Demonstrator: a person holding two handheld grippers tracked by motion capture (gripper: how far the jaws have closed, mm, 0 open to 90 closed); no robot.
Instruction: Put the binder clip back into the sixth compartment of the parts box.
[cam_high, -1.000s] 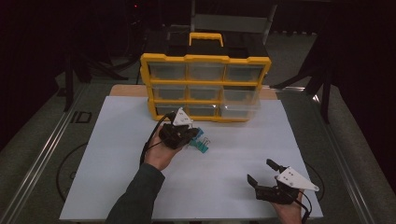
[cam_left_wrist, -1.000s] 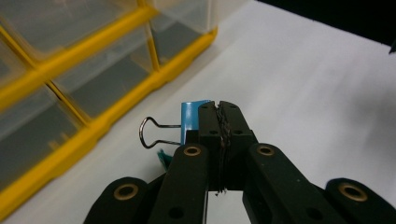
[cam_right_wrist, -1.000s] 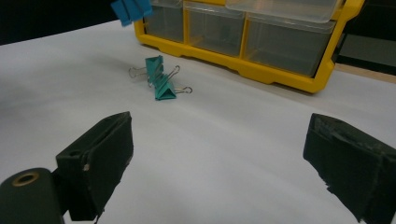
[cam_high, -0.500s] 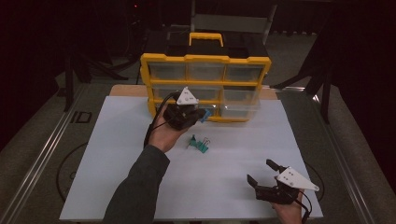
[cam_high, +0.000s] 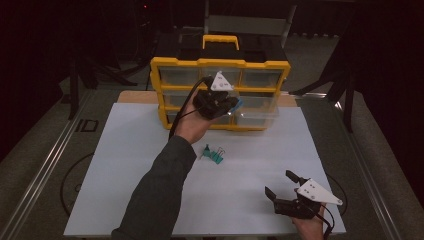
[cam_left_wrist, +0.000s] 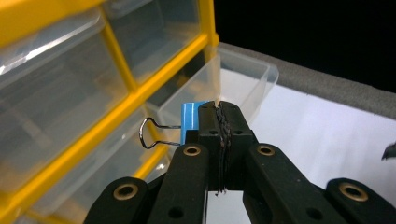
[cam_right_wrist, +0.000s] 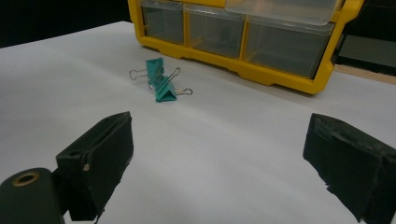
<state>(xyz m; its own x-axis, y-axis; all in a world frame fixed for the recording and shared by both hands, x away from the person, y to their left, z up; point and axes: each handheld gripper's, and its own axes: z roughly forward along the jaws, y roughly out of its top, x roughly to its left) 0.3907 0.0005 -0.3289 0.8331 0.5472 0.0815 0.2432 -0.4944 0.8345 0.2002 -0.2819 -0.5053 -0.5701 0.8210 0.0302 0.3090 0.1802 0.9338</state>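
The left tongs (cam_left_wrist: 219, 114) covered most of the blue binder clip (cam_left_wrist: 189, 122). At twelve o'clock on the counter (cam_high: 125, 165), the yellow organizer (cam_high: 220, 63) hid partly behind the hand; drawer contents were too blurred to tell.

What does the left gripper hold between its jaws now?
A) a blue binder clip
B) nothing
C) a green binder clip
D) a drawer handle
A: the left gripper is shut on a blue binder clip, while the green clips lie on the white sheet.
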